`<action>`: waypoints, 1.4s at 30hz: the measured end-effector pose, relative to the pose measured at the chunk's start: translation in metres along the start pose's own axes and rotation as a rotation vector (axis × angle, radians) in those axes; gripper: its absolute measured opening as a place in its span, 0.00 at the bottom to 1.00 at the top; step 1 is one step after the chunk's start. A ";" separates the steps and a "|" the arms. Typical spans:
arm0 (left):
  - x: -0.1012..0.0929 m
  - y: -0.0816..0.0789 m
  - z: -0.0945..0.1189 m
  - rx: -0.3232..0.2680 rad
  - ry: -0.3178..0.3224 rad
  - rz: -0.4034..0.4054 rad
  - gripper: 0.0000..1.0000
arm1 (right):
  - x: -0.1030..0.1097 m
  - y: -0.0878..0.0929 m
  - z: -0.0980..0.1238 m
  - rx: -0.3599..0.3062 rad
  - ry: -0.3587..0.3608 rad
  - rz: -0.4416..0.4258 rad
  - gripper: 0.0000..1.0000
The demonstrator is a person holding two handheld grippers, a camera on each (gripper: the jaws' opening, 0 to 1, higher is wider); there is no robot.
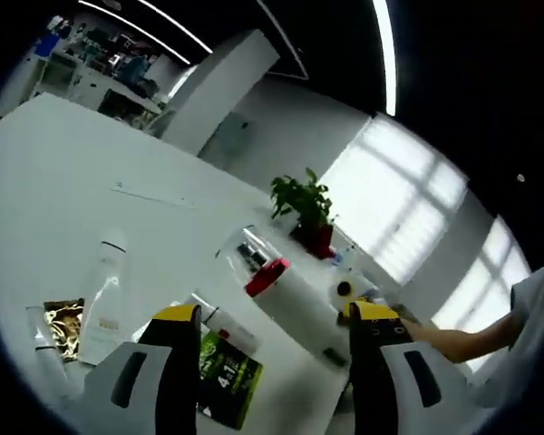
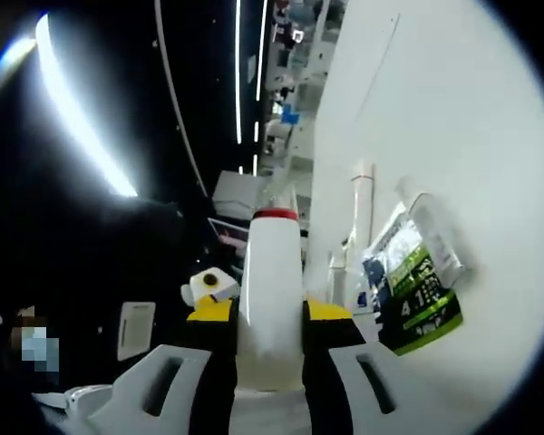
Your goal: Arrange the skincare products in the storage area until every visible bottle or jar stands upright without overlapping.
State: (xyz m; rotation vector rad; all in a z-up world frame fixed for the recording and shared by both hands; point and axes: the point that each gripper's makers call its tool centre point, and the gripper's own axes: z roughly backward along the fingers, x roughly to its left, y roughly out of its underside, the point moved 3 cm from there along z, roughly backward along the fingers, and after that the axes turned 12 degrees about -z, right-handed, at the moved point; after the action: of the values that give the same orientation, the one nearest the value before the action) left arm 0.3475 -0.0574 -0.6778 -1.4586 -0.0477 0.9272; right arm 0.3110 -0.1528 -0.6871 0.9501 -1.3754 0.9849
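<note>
White table (image 1: 91, 172): largest thing in both views, matte, tilted across the left gripper view, turned almost on edge in the right gripper view.

Room, left gripper view: a bright gridded window (image 1: 408, 204) at right, ceiling light strips (image 1: 383, 54) on a dark ceiling, cluttered shelving (image 1: 109, 63) far beyond the table's far edge. A potted plant (image 1: 306, 210) in a red pot stands on the table towards the window. A person's forearm (image 1: 444, 343) and pale sleeve enter from the right.

White bottle (image 2: 270, 290) with a red band near its top: in the right gripper view it sits between the right gripper (image 2: 269, 313)'s yellow-tipped jaws, which are clamped on its body, bottle held off the table. In the left gripper view the same bottle (image 1: 295, 294) lies across mid-frame, red band pointing left.

Left gripper (image 1: 276, 315): jaws spread wide, nothing between them, hovering above the table.

On the table, left gripper view: a clear bottle (image 1: 107, 299) with a white cap lying flat; a gold foil packet (image 1: 62, 324) just beside it; a green and black packet (image 1: 225, 372) near the left jaw; a small clear container (image 1: 247, 249) further back.

Right gripper view: the green and black packet (image 2: 419, 304) lies beside a clear pouch (image 2: 390, 245), with a slim white tube (image 2: 360, 213) next to them.
</note>
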 end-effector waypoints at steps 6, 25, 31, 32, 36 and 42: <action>-0.002 0.004 -0.005 -0.051 0.055 0.117 0.59 | 0.009 0.009 -0.008 0.032 -0.026 0.008 0.25; -0.019 -0.002 0.008 -0.138 0.130 0.276 0.51 | 0.019 0.035 -0.032 0.127 -0.032 0.057 0.25; -0.032 -0.005 0.010 -0.164 0.182 0.317 0.41 | 0.022 0.037 -0.031 0.117 -0.027 0.068 0.25; -0.031 -0.004 0.009 -0.162 0.183 0.323 0.38 | 0.022 0.037 -0.030 0.116 -0.026 0.069 0.25; -0.032 -0.008 0.007 -0.168 0.218 0.359 0.31 | 0.022 0.038 -0.028 0.109 -0.015 0.082 0.25; -0.035 -0.006 0.004 -0.138 0.236 0.468 0.28 | 0.024 0.038 -0.024 0.106 -0.002 0.105 0.26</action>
State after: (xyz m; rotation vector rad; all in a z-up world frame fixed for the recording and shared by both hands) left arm 0.3251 -0.0728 -0.6548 -1.7370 0.4271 1.1343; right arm 0.2822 -0.1177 -0.6644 0.9650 -1.3972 1.1458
